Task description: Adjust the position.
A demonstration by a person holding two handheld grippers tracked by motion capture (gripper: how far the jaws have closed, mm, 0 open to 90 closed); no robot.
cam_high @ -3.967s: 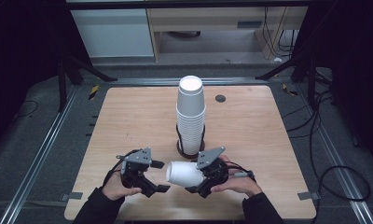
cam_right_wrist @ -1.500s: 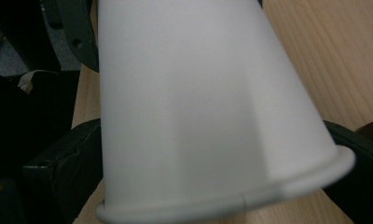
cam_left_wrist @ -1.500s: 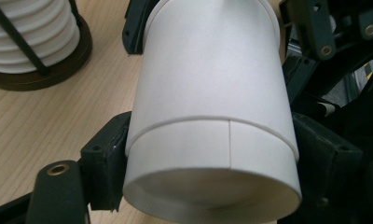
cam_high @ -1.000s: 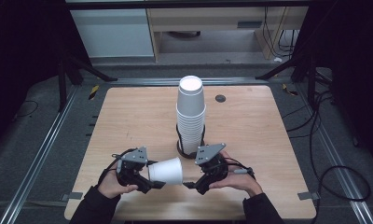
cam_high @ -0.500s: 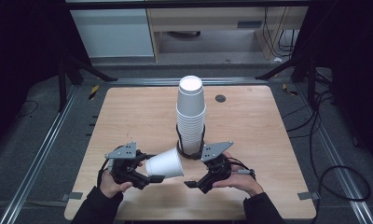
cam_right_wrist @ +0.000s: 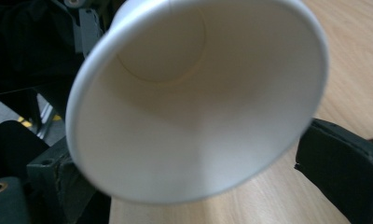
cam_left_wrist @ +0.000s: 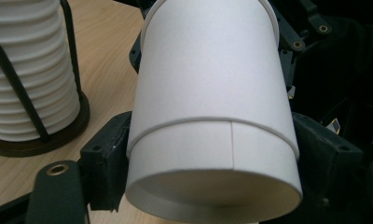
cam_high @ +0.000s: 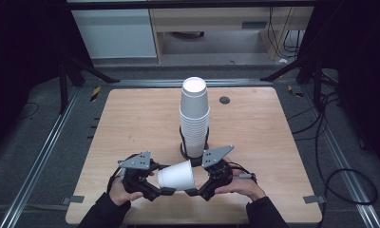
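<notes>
**Paper cup held sideways between two tools, near edge of the counter**

In the high view I see a white paper cup (cam_high: 176, 175) lying on its side just above the wooden counter (cam_high: 131, 123), between my left tool (cam_high: 163, 191) and my right tool (cam_high: 194, 191). The left tool view shows the cup's narrow base end seated between that tool's black jaws, whose pads press its wall on both sides: the left tool is clamped on the cup, its jaws having just been closing. In the right tool view the cup's open mouth faces the camera, with a jaw on each side of the rim; I cannot tell whether they press it. Just behind the cup stands a tall stack of cups (cam_high: 194, 116) in a dark holder (cam_high: 183, 151).
</notes>
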